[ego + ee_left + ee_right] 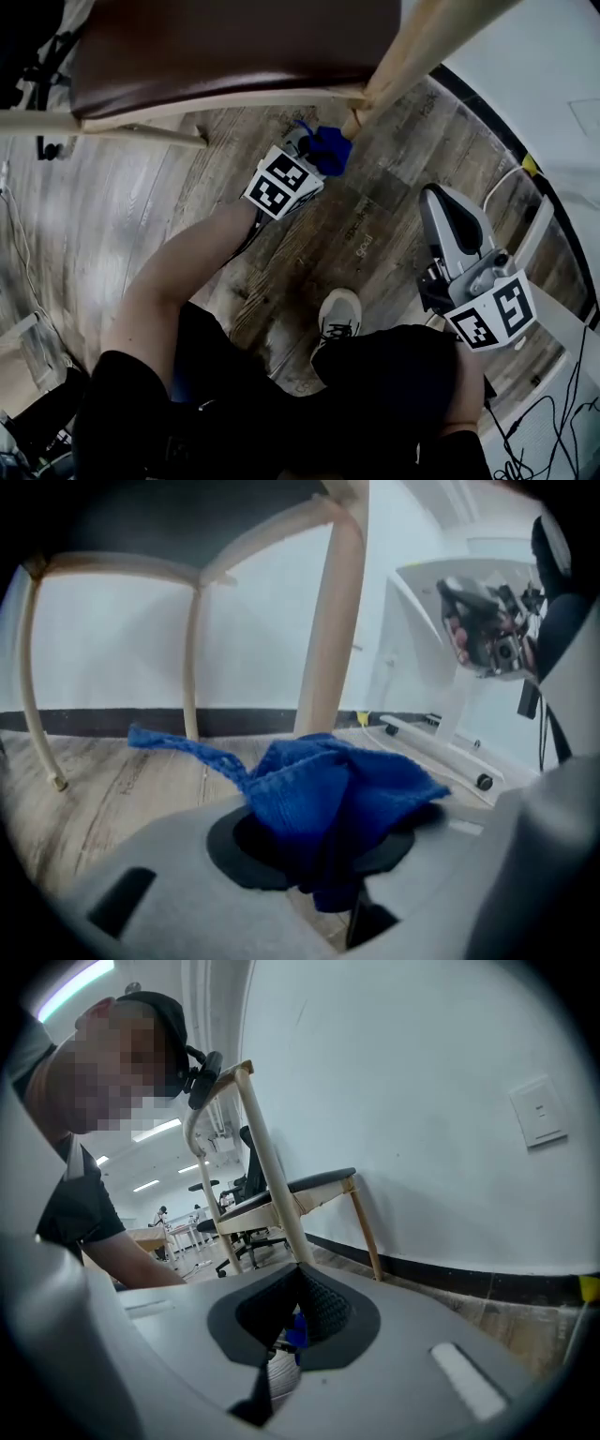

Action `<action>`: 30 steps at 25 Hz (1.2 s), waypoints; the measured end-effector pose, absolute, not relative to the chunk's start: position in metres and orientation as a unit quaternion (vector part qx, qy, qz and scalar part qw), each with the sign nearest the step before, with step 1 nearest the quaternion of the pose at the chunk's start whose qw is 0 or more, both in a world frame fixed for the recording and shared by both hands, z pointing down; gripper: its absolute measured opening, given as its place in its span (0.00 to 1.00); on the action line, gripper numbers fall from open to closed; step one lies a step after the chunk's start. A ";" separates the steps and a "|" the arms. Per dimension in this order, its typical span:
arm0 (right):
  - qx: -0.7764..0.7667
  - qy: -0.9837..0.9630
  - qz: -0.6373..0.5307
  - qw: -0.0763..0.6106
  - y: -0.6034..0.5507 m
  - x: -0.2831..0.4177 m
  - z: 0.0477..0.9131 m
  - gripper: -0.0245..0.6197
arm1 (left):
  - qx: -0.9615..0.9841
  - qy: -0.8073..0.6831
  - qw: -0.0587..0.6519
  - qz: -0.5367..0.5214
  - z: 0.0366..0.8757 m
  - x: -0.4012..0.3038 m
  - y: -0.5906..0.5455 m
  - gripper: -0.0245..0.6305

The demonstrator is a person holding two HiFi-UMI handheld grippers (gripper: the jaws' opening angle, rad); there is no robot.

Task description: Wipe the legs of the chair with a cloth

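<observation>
The chair has a brown seat (225, 47) and pale wooden legs. In the head view my left gripper (317, 155) is shut on a bunched blue cloth (327, 150), which sits against the foot of the near chair leg (412, 52). The left gripper view shows the cloth (328, 780) clamped between the jaws, with that leg (330, 621) straight ahead and two more legs (192, 658) further left. My right gripper (448, 202) hangs to the right, away from the chair, with its jaws shut and empty. In its own view the right gripper (302, 1309) faces the chair leg (272, 1185).
A white frame with small wheels (553, 309) and loose cables (562, 422) lie at the right, by the white wall. The person's shoe (339, 314) stands on the wooden floor between the grippers. Office chairs (248, 1199) stand beyond the chair.
</observation>
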State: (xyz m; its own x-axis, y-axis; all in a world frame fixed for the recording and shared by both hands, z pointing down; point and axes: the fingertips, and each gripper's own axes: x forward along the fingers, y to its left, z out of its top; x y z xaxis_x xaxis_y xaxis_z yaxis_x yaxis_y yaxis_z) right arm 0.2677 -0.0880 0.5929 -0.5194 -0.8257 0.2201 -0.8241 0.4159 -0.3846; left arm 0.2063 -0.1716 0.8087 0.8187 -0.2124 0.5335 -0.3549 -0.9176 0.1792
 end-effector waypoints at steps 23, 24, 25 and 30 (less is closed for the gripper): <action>-0.502 0.837 -0.218 -0.014 -0.076 0.265 0.588 0.05 | 0.947 -0.151 0.154 0.238 0.783 0.207 -0.170 0.25; -0.502 0.838 -0.214 -0.014 -0.075 0.263 0.585 0.05 | 0.952 -0.150 0.149 0.222 0.767 0.207 -0.169 0.25; -0.502 0.839 -0.211 -0.012 -0.074 0.261 0.582 0.05 | 0.957 -0.150 0.143 0.205 0.750 0.208 -0.169 0.25; -0.507 0.840 -0.194 -0.002 -0.070 0.255 0.567 0.05 | 0.979 -0.140 0.089 0.120 0.661 0.209 -0.162 0.25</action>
State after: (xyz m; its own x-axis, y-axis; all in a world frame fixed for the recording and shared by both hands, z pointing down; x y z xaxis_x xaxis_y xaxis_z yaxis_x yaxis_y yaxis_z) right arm 0.2548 -0.0703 0.5672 -0.4857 -0.8511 0.1994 -0.8522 0.4104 -0.3245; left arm 0.2087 -0.1620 0.6612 0.9318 -0.2530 0.2601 -0.2958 -0.9449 0.1406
